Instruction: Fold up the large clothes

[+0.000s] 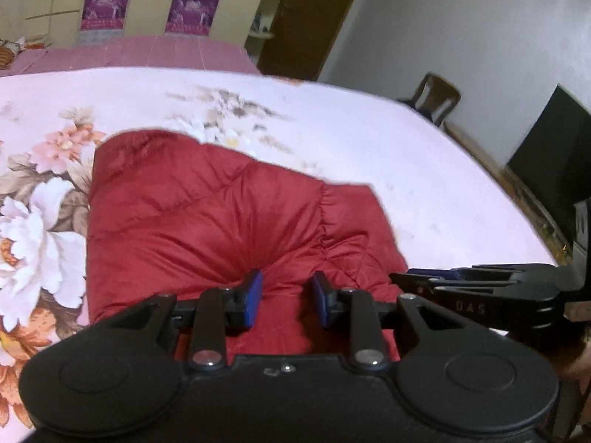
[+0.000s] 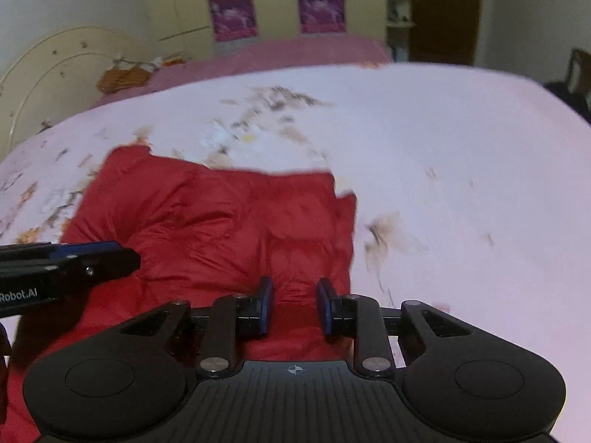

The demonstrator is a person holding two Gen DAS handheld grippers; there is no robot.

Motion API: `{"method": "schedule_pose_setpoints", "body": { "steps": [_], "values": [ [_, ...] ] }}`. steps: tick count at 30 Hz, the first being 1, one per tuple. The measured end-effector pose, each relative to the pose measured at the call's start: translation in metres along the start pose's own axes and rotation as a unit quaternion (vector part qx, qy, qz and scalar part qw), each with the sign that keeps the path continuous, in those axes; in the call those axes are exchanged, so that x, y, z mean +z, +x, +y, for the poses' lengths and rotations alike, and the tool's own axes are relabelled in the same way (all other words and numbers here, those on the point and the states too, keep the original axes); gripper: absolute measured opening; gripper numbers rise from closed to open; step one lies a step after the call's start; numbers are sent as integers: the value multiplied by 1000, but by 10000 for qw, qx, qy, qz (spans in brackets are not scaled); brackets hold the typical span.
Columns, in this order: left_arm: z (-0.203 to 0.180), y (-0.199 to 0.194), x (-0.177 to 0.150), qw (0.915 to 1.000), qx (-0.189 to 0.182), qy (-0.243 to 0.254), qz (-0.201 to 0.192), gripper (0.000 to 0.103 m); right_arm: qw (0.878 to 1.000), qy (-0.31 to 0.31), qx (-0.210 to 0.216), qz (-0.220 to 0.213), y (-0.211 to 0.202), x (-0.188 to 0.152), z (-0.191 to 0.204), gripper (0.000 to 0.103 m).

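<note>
Blue pads on both our grippers, and we see a gap between each pair. Our left gripper (image 1: 286, 297) has its fingers spread, with red fabric bunched up into the gap; the pads sit right at the cloth, though we cannot tell whether they pinch it. Our right gripper (image 2: 295, 304) looks the same from its own camera: fingers parted, a ridge of red cloth rising between them, contact unclear.

Out from the fingertips lies the red padded jacket (image 1: 207, 214), quilted and puffy, on the bed. In the left wrist view it spreads ahead of us with a gathered seam toward its right side, and the right gripper (image 1: 480, 288) pokes in from the right edge, just beside the jacket's near right corner. In the right wrist view the red padded jacket (image 2: 221, 229) fills the lower left, and the left gripper (image 2: 74, 262) comes in from the left edge, over the cloth.

Beyond that we have the bedspread (image 1: 388, 155), pale pink with big printed flowers on the left side. Farther back, a darker pink cover (image 1: 147, 53) lies across the far end of the bed, a woven basket (image 2: 123, 75) sits near the cream headboard (image 2: 48, 74), its contents too blurred to name, and a wooden chair (image 1: 436, 96) stands by the wall.
</note>
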State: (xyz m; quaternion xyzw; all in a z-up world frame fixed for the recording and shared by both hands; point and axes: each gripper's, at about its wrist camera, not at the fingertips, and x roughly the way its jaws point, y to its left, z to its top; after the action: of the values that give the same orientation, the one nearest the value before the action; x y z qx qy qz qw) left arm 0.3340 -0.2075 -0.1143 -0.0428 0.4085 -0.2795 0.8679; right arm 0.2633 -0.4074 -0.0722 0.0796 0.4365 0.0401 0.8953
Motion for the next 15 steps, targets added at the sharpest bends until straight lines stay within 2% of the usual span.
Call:
{"method": "schedule_pose_setpoints", "body": {
  "steps": [4,7,9,11,15],
  "values": [
    [-10,15,-3,9989,317,311,173,28,9997,245,-25,22,16,-7,-7,25],
    [-12,10,-3,9984,356,391,212,28,9996,273,-35,40,13,-5,-9,25],
    [-15,-7,-3,9985,355,405,126,30,9994,333,-44,18,2,-2,-11,26],
    [-18,-37,-8,9984,340,446,-84,31,9989,395,-1,-237,-20,1,-12,26],
    [-22,-87,-29,9986,226,392,-268,31,9983,37,316,-486,-69,-2,-3,26]
  ]
}}
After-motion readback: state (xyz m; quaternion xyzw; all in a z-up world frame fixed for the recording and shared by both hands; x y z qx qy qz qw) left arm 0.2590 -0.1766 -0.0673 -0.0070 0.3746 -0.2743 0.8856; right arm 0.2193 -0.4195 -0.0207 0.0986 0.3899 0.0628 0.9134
